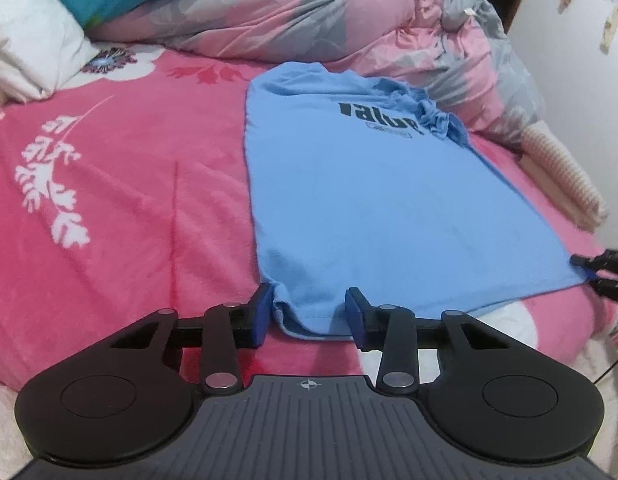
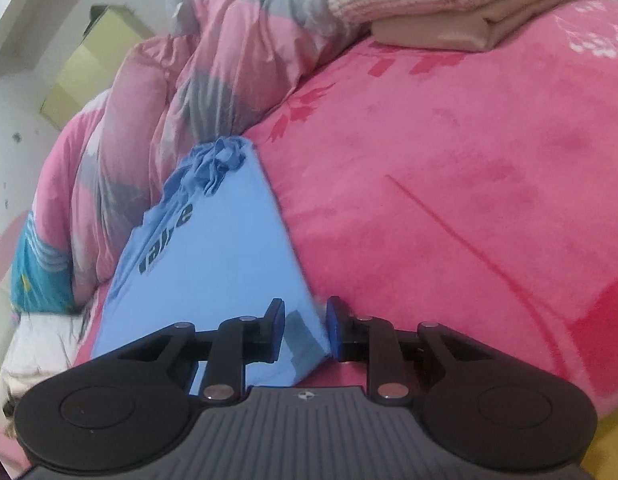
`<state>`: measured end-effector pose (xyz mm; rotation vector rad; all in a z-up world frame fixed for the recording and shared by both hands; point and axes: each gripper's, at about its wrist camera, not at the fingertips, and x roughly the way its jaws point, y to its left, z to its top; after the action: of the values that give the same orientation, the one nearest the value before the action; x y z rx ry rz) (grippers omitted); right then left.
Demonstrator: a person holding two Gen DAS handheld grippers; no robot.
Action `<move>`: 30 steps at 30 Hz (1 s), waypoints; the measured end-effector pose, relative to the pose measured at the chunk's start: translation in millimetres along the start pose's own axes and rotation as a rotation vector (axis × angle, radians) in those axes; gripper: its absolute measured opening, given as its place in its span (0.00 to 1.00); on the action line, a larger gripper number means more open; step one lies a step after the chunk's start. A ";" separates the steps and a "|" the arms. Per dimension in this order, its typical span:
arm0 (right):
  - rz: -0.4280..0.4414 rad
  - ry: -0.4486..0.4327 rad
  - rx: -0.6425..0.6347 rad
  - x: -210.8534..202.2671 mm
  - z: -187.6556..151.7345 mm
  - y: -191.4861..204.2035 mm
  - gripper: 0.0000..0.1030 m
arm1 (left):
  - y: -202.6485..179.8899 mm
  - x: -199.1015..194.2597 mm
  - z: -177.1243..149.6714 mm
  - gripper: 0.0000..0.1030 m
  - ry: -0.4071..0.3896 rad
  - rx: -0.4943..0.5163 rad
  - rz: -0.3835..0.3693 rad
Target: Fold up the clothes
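- Shirt [image 1: 369, 200]: blue, black print, centre-right of the left view; lies on the pink bed [image 1: 129, 200] as a long panel, sides apparently turned in, a sleeve bunched at its far end.
- Left claw [image 1: 309, 314]: lower centre, fingers wide apart, straddling the near hem corner; cloth sits between them, not pinched.
- Right claw [image 2: 305, 328]: lower centre of the right view, fingers narrower, around the other hem corner; whether they grip it I cannot tell.
- Step, judged: both hem corners being taken for a lengthwise fold toward the collar.
- Next move calls for: both claws closing on all layers, lifting evenly, keeping edges aligned.
- Containers: none seen.
- Folded pile [image 2: 461, 20]: upper right, on the bed.
- Duvet [image 1: 289, 16]: top, rumpled.
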<state>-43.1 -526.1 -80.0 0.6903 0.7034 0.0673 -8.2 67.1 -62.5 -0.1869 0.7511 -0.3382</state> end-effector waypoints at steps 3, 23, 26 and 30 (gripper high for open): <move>-0.001 0.019 -0.032 1.7 -2.3 4.4 0.18 | -5.5 -3.9 0.5 0.21 -0.014 0.019 0.016; 0.063 -0.076 -0.057 -96.5 -15.0 21.5 0.03 | -26.3 -69.0 1.8 0.05 -0.034 0.089 -0.008; 0.038 -0.052 -0.048 -105.9 -31.4 11.6 0.03 | -24.4 -73.5 -9.4 0.05 0.010 0.091 -0.006; -0.020 -0.018 -0.044 -97.3 -46.0 -1.6 0.03 | -19.1 -54.3 -23.5 0.08 0.102 0.094 -0.006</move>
<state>-146.6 -528.8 -50.6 0.6406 0.6898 0.0582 -65.8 68.1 -39.5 -0.0837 0.8339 -0.3899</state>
